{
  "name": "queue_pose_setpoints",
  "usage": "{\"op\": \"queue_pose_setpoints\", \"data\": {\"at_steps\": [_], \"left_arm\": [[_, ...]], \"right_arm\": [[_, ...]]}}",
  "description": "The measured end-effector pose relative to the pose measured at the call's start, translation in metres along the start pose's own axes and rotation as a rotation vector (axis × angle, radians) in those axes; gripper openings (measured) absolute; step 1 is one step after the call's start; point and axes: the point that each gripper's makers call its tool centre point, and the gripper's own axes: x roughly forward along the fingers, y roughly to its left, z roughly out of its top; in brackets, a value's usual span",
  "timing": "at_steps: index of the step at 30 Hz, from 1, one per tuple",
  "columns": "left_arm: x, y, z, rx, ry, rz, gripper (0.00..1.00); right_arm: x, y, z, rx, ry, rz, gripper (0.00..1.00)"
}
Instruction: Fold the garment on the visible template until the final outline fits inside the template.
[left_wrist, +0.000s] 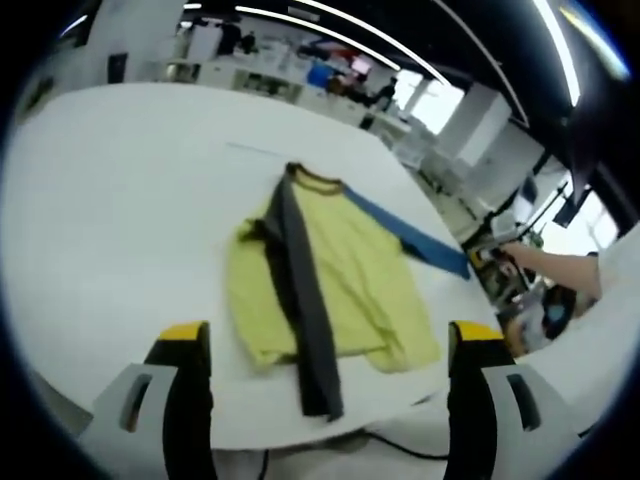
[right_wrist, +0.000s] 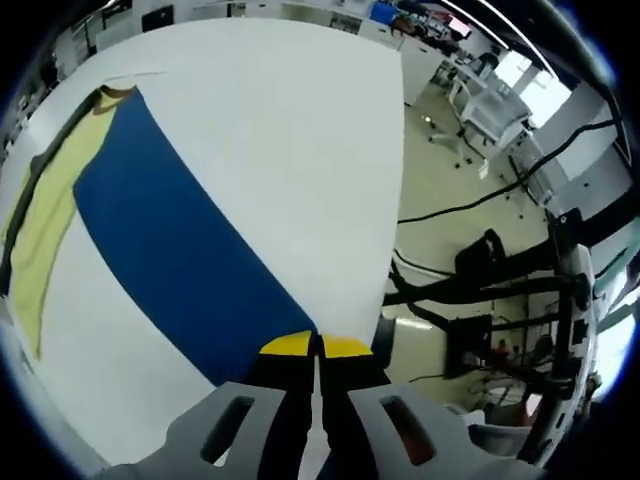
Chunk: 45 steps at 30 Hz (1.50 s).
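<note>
The right gripper (right_wrist: 318, 350), jaws pressed together, pinches the blue sleeve (right_wrist: 180, 250) cuff at the table (right_wrist: 300, 120) edge. The sleeve's long axis runs straight away to the yellow shirt (left_wrist: 340, 270). The left gripper (left_wrist: 330, 345) hangs spread, farther off.

The left gripper (left_wrist: 330, 345) hangs wide open above the garment (left_wrist: 325, 275) (yellow, grey and blue sleeves) on the white table (left_wrist: 120, 200).

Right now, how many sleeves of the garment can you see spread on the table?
2. The dark grey sleeve is folded across the yellow long-sleeved shirt; the blue sleeve stretches out to the white table edge, its cuff clamped in the right gripper.
</note>
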Motion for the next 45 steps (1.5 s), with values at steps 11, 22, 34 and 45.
{"op": "queue_pose_setpoints", "data": {"at_steps": [11, 22, 34, 45], "left_arm": [[0.004, -0.003, 0.000, -0.012, 0.002, 0.011, 0.95], [0.004, -0.004, -0.004, -0.024, 0.007, 0.028, 0.95], [0.009, -0.007, -0.004, -0.026, 0.017, 0.027, 0.95], [0.014, -0.008, 0.000, -0.021, 0.020, 0.015, 0.95]], "right_arm": [[0.003, -0.005, 0.002, -0.020, 0.009, 0.002, 0.02], [0.019, -0.018, 0.013, -0.040, 0.015, 0.003, 0.02], [0.027, -0.018, 0.010, -0.047, 0.027, 0.009, 0.02], [0.027, -0.014, 0.009, -0.075, 0.037, 0.010, 0.04]]}}
